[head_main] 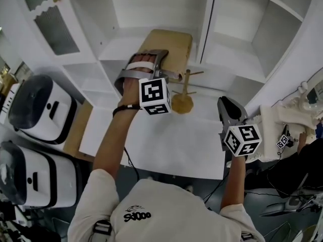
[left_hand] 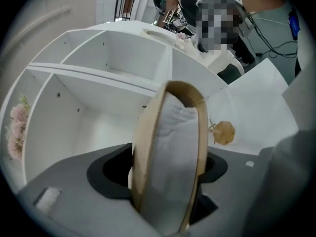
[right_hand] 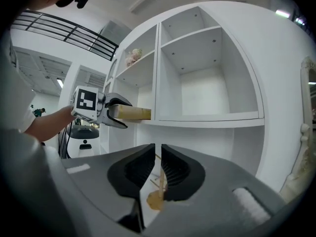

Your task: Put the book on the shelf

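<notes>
A tan-covered book [head_main: 171, 47] lies flat at the front edge of a white shelf compartment [head_main: 126, 44]. My left gripper [head_main: 160, 59] reaches in over it, one jaw above and one below. In the left gripper view the book [left_hand: 170, 157] stands between the jaws with its covers bowed outward; the pads flank it without visibly pressing. From the right gripper view the book [right_hand: 131, 113] rests on the shelf board, the left gripper [right_hand: 111, 113] around its near end. My right gripper [head_main: 225, 105] hangs shut and empty over the counter's right side, jaws [right_hand: 158, 157] together.
A small wooden stand [head_main: 181, 102] with a round base and pegs sits on the white counter [head_main: 176, 150] just below the book. Two white machines [head_main: 40, 107] stand at the left. Pink flowers [right_hand: 133, 56] sit in an upper shelf compartment. Other compartments hold nothing.
</notes>
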`<action>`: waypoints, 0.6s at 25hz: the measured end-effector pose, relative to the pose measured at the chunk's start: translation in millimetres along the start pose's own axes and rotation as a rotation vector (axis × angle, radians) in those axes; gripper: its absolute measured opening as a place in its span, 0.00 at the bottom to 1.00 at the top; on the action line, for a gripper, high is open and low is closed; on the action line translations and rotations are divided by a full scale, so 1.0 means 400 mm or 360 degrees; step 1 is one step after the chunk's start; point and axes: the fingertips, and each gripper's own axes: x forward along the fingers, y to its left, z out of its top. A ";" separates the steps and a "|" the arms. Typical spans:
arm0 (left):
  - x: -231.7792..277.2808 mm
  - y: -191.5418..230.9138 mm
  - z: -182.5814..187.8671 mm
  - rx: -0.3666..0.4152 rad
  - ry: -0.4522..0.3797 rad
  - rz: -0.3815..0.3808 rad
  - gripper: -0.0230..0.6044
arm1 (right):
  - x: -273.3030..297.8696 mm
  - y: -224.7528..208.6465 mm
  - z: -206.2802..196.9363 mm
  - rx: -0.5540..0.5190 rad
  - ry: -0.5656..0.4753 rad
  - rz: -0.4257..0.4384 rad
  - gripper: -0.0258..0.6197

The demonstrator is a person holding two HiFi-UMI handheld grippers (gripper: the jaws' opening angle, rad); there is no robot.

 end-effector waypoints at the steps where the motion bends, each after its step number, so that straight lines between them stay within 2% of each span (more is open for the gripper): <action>1: 0.013 -0.002 0.003 -0.0024 -0.0001 -0.0036 0.63 | -0.001 -0.006 -0.001 0.0006 -0.0004 -0.0016 0.09; 5: 0.054 0.000 0.024 -0.0114 -0.0009 -0.0198 0.72 | -0.013 -0.023 -0.003 -0.0019 -0.0027 -0.0055 0.09; 8: 0.105 -0.006 0.025 -0.0059 0.0049 -0.0247 0.85 | -0.019 -0.029 -0.008 -0.0057 -0.0026 -0.0065 0.08; 10: 0.136 -0.001 0.025 -0.0045 0.0077 -0.0255 0.87 | -0.024 -0.030 -0.015 -0.0089 -0.0010 -0.0062 0.04; 15: 0.175 0.017 0.038 -0.0097 0.0074 -0.0299 0.88 | -0.036 -0.032 -0.041 -0.0110 0.0047 -0.0045 0.03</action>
